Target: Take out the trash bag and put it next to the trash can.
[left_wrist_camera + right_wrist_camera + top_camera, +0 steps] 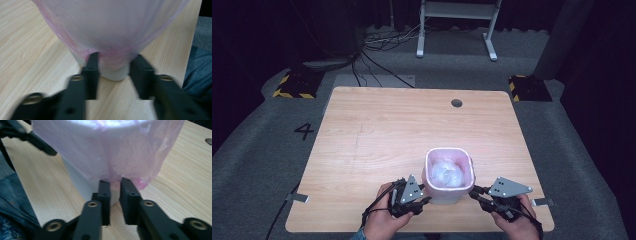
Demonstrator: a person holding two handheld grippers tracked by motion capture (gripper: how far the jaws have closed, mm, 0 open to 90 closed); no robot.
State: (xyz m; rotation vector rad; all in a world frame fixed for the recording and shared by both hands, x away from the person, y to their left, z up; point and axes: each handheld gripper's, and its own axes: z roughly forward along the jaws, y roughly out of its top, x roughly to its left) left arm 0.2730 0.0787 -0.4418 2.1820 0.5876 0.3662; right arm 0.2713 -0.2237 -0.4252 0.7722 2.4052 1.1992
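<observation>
Both hand-held grippers flank the lined bin near the table's front edge: left spread, right pinching the pink liner.

My jaws stand apart on either side of the bin's white base, the gripper low at the hem of the pink bag that hangs over it. One jaw tip touches the bag's bottom edge. The bin stands on the table.
</observation>
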